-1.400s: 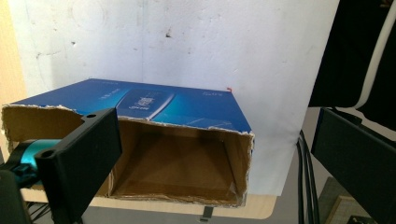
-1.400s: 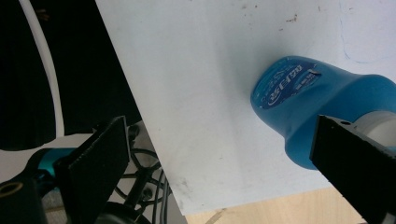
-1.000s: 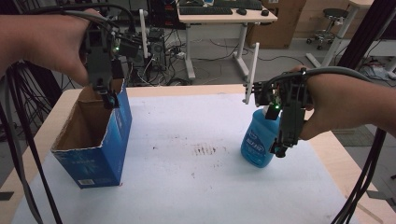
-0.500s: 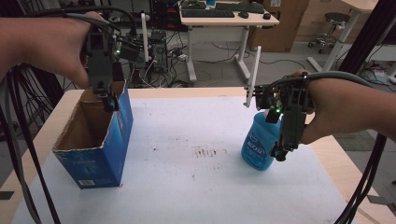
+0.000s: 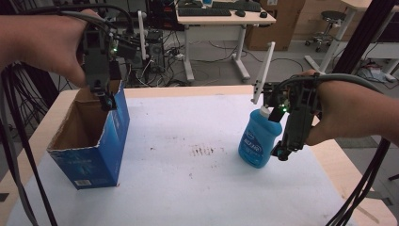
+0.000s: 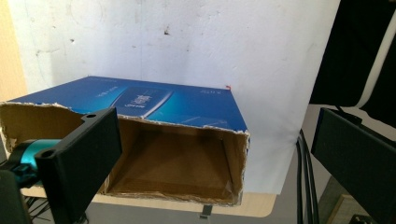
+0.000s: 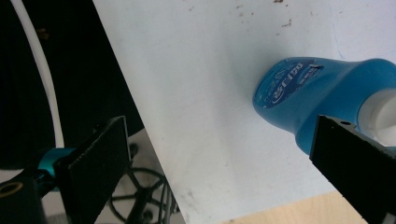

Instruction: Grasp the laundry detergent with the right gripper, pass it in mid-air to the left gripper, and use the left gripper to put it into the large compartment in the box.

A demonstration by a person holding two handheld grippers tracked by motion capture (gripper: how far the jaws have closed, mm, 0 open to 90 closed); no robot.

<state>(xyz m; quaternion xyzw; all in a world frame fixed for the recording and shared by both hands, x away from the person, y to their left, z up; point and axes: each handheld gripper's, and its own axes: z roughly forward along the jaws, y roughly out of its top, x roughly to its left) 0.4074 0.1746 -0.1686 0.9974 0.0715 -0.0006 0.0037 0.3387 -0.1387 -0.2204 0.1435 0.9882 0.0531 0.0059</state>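
Note:
An open blue cardboard box (image 5: 96,150) with a torn brown rim stands at the table's left. My left gripper (image 5: 104,96) hangs over its far rim, open and empty. In the left gripper view the box (image 6: 159,100) lies below the wide-apart jaws of the gripper (image 6: 215,156), its brown inside showing. A blue bottle (image 5: 258,139) with a white cap stands upright at the right. My right gripper (image 5: 281,151) is open just to the right of it, low by its base. In the right gripper view the bottle (image 7: 317,93) sits by one jaw of the gripper (image 7: 224,163), not between the two.
The table (image 5: 188,188) has a white cover with small dark marks at its middle. Black cables (image 5: 19,141) hang along the left side, more at the right. Desks, a chair and boxes stand beyond the far edge.

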